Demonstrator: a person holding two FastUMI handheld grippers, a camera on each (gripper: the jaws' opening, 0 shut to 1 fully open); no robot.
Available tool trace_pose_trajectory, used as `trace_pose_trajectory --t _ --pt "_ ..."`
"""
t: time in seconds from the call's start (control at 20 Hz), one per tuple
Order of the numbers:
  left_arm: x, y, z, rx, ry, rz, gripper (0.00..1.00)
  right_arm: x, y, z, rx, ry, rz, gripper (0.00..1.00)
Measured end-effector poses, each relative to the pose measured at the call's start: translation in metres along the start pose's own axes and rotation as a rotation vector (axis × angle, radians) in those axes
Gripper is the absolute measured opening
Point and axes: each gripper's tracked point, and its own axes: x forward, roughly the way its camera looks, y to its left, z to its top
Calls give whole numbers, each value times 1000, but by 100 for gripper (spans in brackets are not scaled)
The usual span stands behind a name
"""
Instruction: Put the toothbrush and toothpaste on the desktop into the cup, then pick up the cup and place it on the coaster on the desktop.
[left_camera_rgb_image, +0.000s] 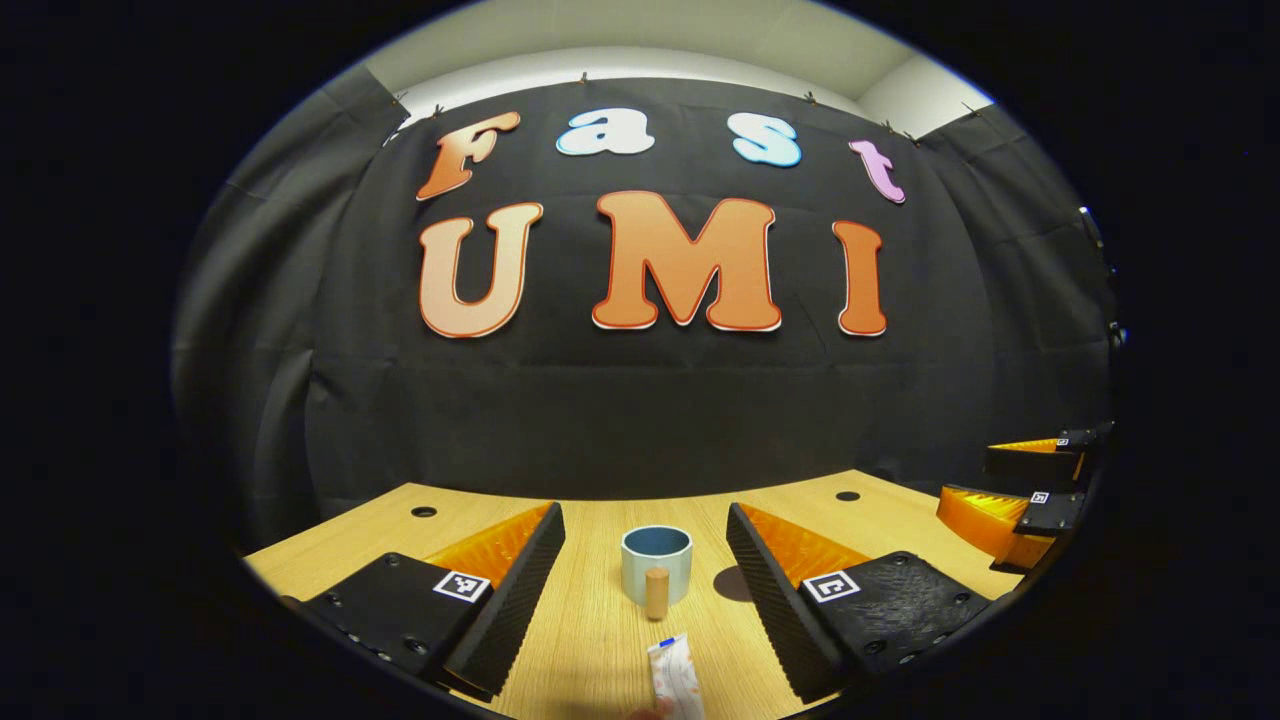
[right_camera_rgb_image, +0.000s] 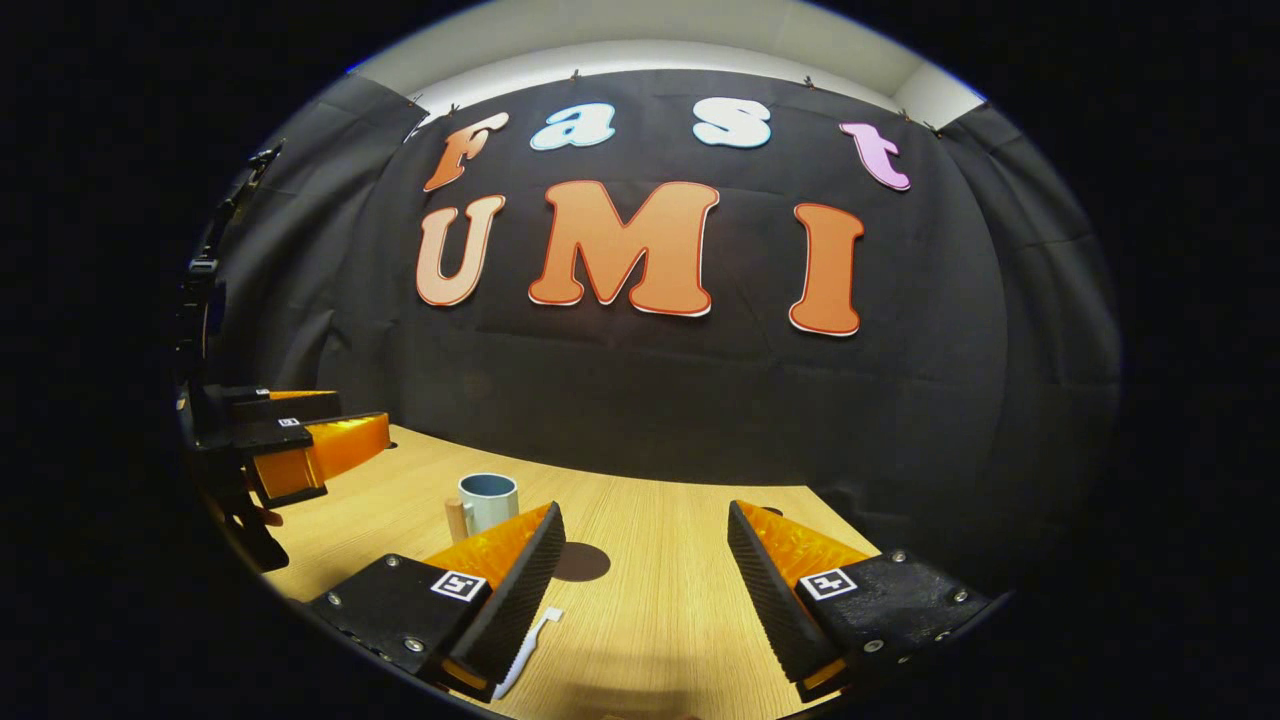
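A pale blue cup (left_camera_rgb_image: 656, 560) with a wooden handle (left_camera_rgb_image: 656, 592) stands on the wooden desktop (left_camera_rgb_image: 600, 640), straight ahead between the fingers of my open left gripper (left_camera_rgb_image: 645, 520). The toothpaste tube (left_camera_rgb_image: 675, 678) lies just in front of the cup, close to the camera. A dark round coaster (left_camera_rgb_image: 732, 584) peeks out to the right of the cup. In the right gripper view, my right gripper (right_camera_rgb_image: 645, 520) is open and holds nothing. The white toothbrush (right_camera_rgb_image: 527, 640) lies by its left finger. The cup (right_camera_rgb_image: 488, 500) and coaster (right_camera_rgb_image: 582, 562) sit ahead on the left.
Each gripper shows in the other's view: the right gripper (left_camera_rgb_image: 1010, 490) at the far right edge, the left gripper (right_camera_rgb_image: 335, 428) at the far left. Two small holes (left_camera_rgb_image: 423, 511) mark the desktop's back corners. The black cloth wall (right_camera_rgb_image: 700, 400) closes the desk's far edge.
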Motion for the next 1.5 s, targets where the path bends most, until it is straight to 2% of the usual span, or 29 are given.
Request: trace_pose_trajectory --t 0.45,0.75,0.85,1.0,1.3,1.35,1.4,1.5 --pt "10 4 -59 15 253 11 98 12 26 -36 67 181 64 98" --pt "17 -2 -111 14 436 -36 98 21 46 -80 83 352 116 96" --pt "20 1 -128 27 503 -30 98 22 52 -100 82 425 148 93" --pt "21 -2 -143 21 593 -51 98 21 58 -118 134 546 185 84" --pt "16 -7 -160 69 734 -89 97 17 65 -148 225 778 219 76" --pt "13 -7 -161 82 754 -89 100 14 66 -151 227 806 224 75" --pt "13 -8 -161 87 767 -95 94 13 68 -153 226 826 234 73" --pt "10 -9 -166 90 813 -108 94 9 71 -152 210 859 253 69"
